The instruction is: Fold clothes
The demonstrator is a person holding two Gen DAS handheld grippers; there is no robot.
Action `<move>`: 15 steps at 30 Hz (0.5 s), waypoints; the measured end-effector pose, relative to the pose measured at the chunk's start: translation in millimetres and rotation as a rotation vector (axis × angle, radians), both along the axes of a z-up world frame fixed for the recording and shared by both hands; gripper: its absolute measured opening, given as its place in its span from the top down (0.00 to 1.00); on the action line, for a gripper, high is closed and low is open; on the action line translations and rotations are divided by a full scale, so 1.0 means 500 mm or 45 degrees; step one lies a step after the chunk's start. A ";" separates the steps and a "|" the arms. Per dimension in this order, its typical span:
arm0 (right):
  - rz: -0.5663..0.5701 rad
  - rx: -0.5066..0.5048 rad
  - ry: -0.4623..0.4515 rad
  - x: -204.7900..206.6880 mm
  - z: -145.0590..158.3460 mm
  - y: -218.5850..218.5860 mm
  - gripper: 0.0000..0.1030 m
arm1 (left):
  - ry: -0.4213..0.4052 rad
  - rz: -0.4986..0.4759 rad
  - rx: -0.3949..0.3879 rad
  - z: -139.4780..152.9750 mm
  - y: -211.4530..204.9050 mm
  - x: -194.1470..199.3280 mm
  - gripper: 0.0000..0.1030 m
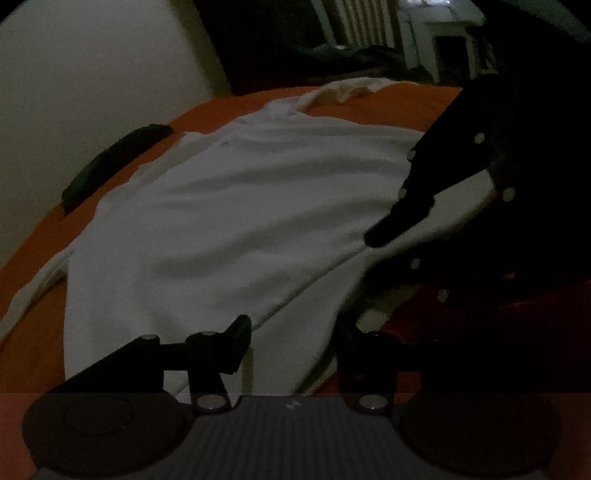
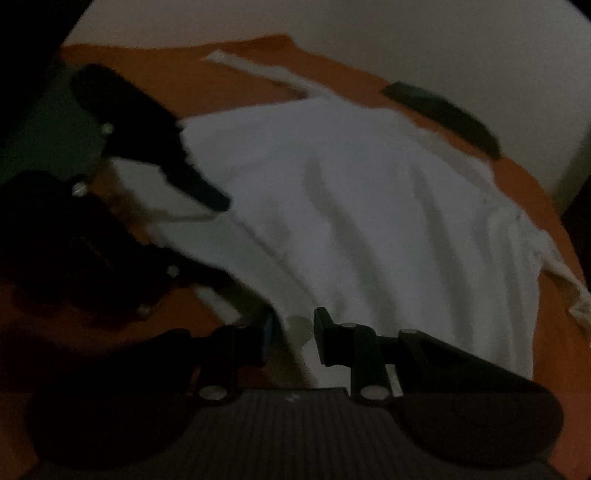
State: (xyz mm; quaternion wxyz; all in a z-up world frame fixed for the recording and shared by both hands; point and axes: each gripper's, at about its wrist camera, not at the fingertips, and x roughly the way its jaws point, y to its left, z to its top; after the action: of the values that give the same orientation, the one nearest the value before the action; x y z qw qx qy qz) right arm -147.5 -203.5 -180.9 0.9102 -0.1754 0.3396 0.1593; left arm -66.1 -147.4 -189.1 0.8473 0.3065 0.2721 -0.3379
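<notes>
We are holding the white T-shirt (image 1: 229,206) hem loosely between the half-open left gripper (image 1: 295,343) and the narrower right gripper (image 2: 293,339), each with cloth between its jaws though we cannot tell if either is pinching, so the hem is risking slipping free.

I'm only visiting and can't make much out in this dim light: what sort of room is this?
Probably a bedroom at home. A white shirt lies spread on an orange bedsheet that runs up to a pale wall. Beyond it there are what look like striped curtains and light-coloured furniture.
</notes>
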 end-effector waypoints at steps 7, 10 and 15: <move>0.098 -0.011 0.050 -0.006 -0.015 0.010 0.80 | -0.014 -0.016 -0.006 -0.003 -0.003 -0.006 0.56; 0.026 0.010 0.017 0.000 -0.017 0.001 0.90 | -0.016 -0.022 0.000 -0.012 -0.004 -0.004 0.62; -0.029 0.112 -0.010 -0.005 -0.001 -0.022 0.97 | 0.006 0.009 -0.025 -0.018 0.002 0.001 0.62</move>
State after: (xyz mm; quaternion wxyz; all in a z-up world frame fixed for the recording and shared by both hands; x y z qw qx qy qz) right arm -149.7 -214.7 -181.5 0.9202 -0.1320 0.3305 0.1631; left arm -65.8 -146.5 -197.8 0.8508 0.2964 0.2720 -0.3382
